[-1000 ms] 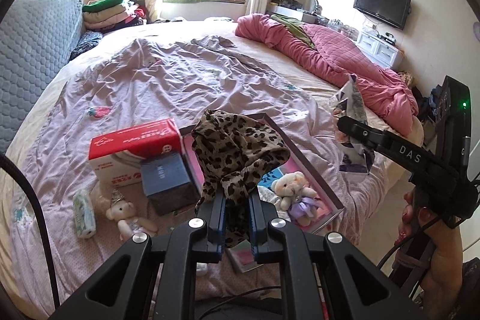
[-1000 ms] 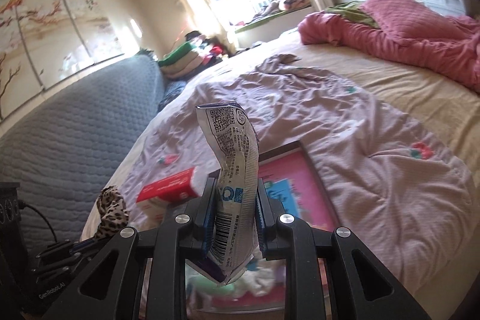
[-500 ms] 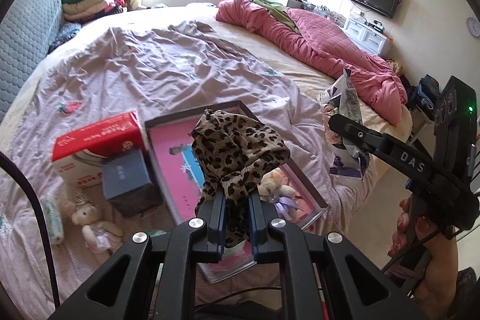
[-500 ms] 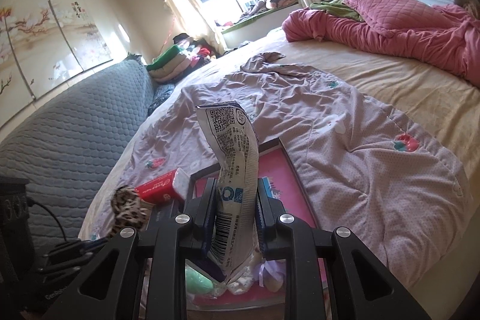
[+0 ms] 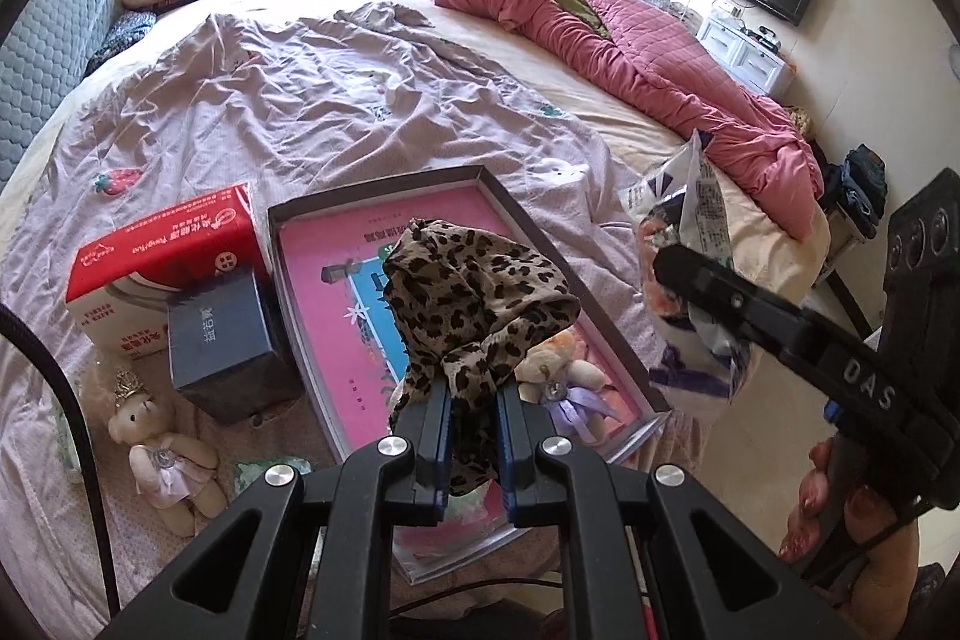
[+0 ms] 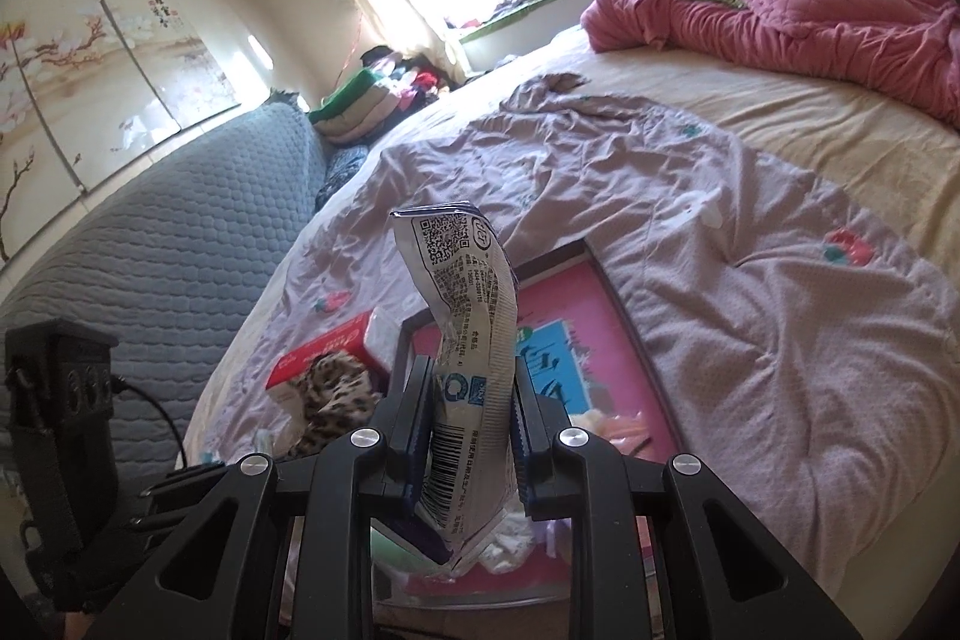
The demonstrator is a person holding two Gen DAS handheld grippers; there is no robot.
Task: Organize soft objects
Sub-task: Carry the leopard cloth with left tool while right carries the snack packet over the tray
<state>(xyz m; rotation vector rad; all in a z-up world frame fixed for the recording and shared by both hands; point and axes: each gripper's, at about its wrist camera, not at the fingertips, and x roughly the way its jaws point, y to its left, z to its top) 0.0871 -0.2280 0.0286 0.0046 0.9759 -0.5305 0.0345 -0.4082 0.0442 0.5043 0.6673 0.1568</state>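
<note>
Left wrist view: left gripper (image 5: pixel 471 421), black plastic, clenched on leopard-print cloth (image 5: pixel 474 292), thin and crumpled, bunched above shallow rectangular tray (image 5: pixel 576 280) with pink lining. Plush bear (image 5: pixel 555 370) inside tray; second plush bear (image 5: pixel 165 454) on wrinkled lilac quilt (image 5: pixel 336 100); red carton (image 5: pixel 162 256) and navy box (image 5: pixel 219 334) beside tray.

Right wrist view: right gripper (image 6: pixel 471 436) clamped on crinkly printed plastic packet (image 6: pixel 471 340), upright, over tray (image 6: pixel 630 340).
</note>
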